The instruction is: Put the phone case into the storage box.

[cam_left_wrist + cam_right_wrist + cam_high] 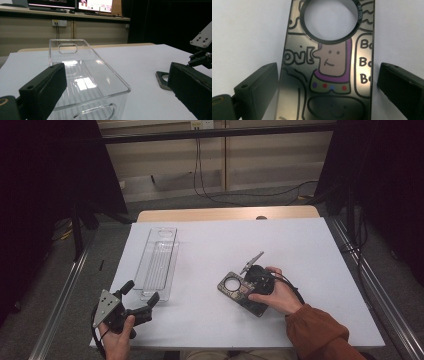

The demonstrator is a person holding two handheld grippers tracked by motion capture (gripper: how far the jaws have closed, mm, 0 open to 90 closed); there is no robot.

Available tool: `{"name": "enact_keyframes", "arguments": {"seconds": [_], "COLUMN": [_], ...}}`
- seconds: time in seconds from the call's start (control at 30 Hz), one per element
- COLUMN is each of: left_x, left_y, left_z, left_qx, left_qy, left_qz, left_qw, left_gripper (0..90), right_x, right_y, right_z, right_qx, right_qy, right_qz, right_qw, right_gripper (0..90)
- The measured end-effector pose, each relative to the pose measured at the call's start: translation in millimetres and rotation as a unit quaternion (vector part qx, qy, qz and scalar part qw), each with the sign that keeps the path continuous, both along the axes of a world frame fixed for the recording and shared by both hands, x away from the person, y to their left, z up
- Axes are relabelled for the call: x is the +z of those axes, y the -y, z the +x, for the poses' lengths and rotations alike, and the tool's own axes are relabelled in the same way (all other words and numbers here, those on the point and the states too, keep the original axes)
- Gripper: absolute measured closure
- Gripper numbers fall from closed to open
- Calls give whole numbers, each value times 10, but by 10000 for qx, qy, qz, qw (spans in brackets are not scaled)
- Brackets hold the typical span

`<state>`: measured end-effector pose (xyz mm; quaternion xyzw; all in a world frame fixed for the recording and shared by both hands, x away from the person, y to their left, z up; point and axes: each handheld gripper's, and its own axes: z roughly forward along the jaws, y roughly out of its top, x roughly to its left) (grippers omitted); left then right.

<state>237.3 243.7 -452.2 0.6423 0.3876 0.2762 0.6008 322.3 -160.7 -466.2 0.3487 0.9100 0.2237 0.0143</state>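
Right gripper [250,285]: jaws spread either side of the phone case [327,65], neither pad clearly pressing it
Phone case: flat on the white table [300,250], right of centre, round camera hole at its far-left end
Left gripper [142,296]: jaws apart, holding nothing, at the near-left corner, aimed at the clear bin [159,262]
Clear bin: upright, left of centre, nothing in it, well apart from the case
Risk: the case is thin and glossy, so closing jaws may skid it along the table or tip it instead of gripping
Second risk: the light bin could slide if bumped
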Motion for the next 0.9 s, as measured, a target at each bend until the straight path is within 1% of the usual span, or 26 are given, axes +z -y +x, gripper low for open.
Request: {"name": "enact_keyframes", "arguments": {"seconds": [0.03,0.13,0.27,0.37,0.5,0.63,0.67,0.73,0.77,0.8,0.9], "left_x": [0,-2,-2,-1,-2,-1,-2,-3,-3,-3,-6], "left_y": [1,-2,-2,-2,-3,1,0,-2,2,-2,8], "left_z": [-1,1,0,-3,-2,-1,-1,1,1,2,3], "left_qx": [4,1,-10,-13,-11,-17,-16,-40,-41,-49,-7], "left_qy": [-3,-10,-9,-5,-10,-8,-9,-16,-25,-18,-22], "left_qz": [-10,-9,3,5,18,-5,-1,31,21,64,24], "left_qw": [10000,10000,10000,10000,10000,10000,10000,10000,10000,10000,10000], "left_gripper": [27,27,27,27,27,27,27,27,27,27,27], "right_x": [-1,-2,-16,-26,-41,-44,-49,-48,-45,-45,-28], "right_y": [0,-29,-54,-76,-100,-102,-107,-105,-106,-108,-108], "right_z": [2,-7,-13,-31,-55,-57,-64,-68,-68,-69,-71], "right_qx": [36,14,41,16,95,79,62,40,21,19,4], "right_qy": [38,49,55,62,194,204,251,233,243,254,257], "right_qz": [-53,-149,-196,-264,-400,-403,-408,-394,-404,-420,-453], "right_qw": [10000,9999,9998,9996,9990,9989,9988,9989,9989,9988,9986], "right_gripper": [34,26,0,0,0,0,0,0,6,12,55]}}
